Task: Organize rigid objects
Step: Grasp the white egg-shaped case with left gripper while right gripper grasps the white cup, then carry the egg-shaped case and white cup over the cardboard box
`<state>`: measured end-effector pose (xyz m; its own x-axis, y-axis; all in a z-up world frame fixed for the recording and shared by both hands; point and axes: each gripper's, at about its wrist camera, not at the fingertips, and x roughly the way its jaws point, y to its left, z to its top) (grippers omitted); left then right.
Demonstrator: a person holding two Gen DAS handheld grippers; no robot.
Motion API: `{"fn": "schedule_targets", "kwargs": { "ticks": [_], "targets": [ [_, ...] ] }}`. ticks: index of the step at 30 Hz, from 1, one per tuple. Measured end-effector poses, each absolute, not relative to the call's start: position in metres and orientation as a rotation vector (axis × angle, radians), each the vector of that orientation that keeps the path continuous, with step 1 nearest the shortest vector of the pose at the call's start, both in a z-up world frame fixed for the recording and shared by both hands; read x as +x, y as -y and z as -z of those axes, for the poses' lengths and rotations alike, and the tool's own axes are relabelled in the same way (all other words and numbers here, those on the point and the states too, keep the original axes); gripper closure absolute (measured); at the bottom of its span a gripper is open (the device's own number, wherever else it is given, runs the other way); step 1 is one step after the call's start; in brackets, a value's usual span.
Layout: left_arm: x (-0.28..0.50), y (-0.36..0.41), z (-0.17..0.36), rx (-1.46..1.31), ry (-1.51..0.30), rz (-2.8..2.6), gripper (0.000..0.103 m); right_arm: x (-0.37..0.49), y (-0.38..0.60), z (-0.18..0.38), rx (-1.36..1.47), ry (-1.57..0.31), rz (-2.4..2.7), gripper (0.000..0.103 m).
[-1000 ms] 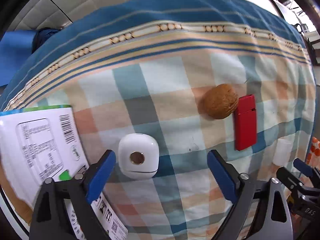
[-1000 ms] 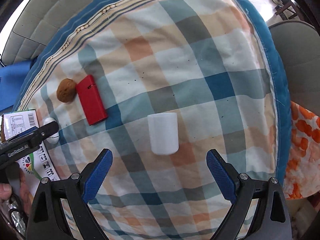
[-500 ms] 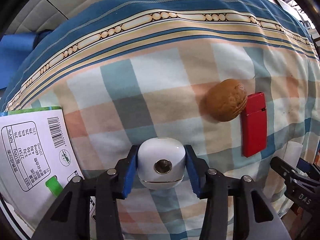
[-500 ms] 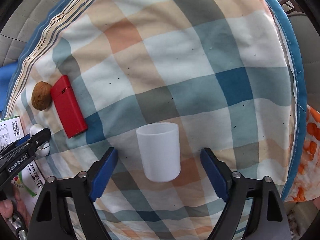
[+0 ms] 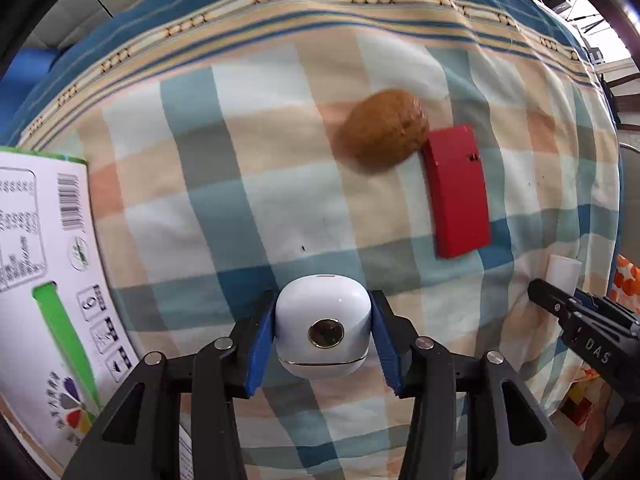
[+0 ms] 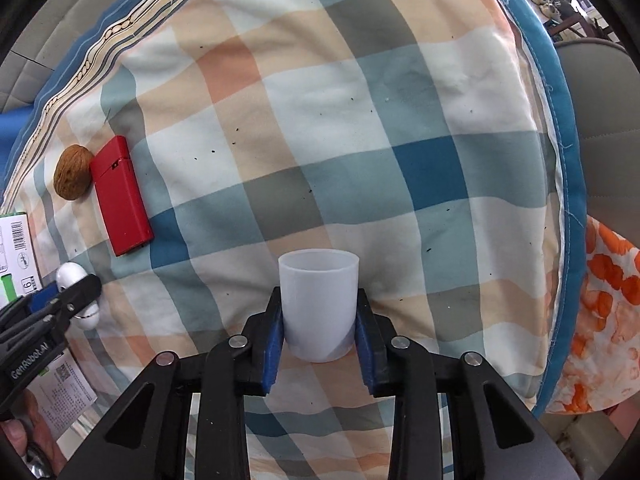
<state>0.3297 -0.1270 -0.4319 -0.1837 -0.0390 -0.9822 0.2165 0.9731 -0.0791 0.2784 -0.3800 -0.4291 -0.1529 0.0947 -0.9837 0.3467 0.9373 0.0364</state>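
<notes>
1. Left wrist view: the left gripper (image 5: 322, 338) is clenched on a white rounded case (image 5: 322, 330), blue pads pressed to both its sides. The case sits low over the checked cloth (image 5: 248, 184), near a printed carton (image 5: 48, 272).
2. In the right wrist view, the right gripper (image 6: 319, 330) has just been closing, and its pads now clamp the lower wall of a white cup (image 6: 318, 302) lying on the cloth.
3. Risk, as I judge it: the case is smooth and curved, so it could squirt out of the pads if tilted or squeezed harder.
4. The cup is thin-walled and held near its base; a hard squeeze might deform it, and a quick lift could swing it loose.
5. A walnut (image 5: 382, 132) touching a red flat box (image 5: 458, 192) lies beyond; the round nut may roll if the soft cloth is dragged.
</notes>
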Motion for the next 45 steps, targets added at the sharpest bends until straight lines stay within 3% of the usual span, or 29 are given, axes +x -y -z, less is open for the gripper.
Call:
{"fn": "schedule_targets", "kwargs": {
  "ticks": [5, 11, 13, 14, 16, 31, 40, 45],
  "targets": [
    [0.329, 0.119, 0.437, 0.105, -1.759, 0.227, 0.050, 0.275, 0.400, 0.427, 0.436, -1.718, 0.207, 0.047],
    [0.344, 0.140, 0.440, 0.161, -1.760, 0.219, 0.048, 0.284, 0.405, 0.432, 0.443, -1.726, 0.227, 0.047],
    [0.344, 0.151, 0.439, 0.179, -1.752, 0.215, 0.050, 0.286, 0.406, 0.435, 0.412, -1.733, 0.250, 0.051],
    [0.342, 0.159, 0.441, 0.198, -1.741, 0.205, 0.060, 0.287, 0.406, 0.436, 0.378, -1.737, 0.269, 0.060],
    [0.340, 0.167, 0.438, 0.214, -1.730, 0.207, 0.060, 0.297, 0.393, 0.440, 0.344, -1.734, 0.280, 0.069],
    [0.316, 0.171, 0.379, 0.143, -1.641, 0.257, 0.060, 0.268, 0.350, 0.418, 0.337, -1.706, 0.175, 0.070],
    [0.297, 0.153, 0.280, 0.073, -1.496, 0.313, 0.060, 0.260, 0.296, 0.340, 0.326, -1.583, 0.040, 0.070],
    [0.301, 0.106, 0.244, 0.075, -1.423, 0.302, 0.060, 0.271, 0.246, 0.293, 0.264, -1.525, -0.009, 0.070]
  ]
}}
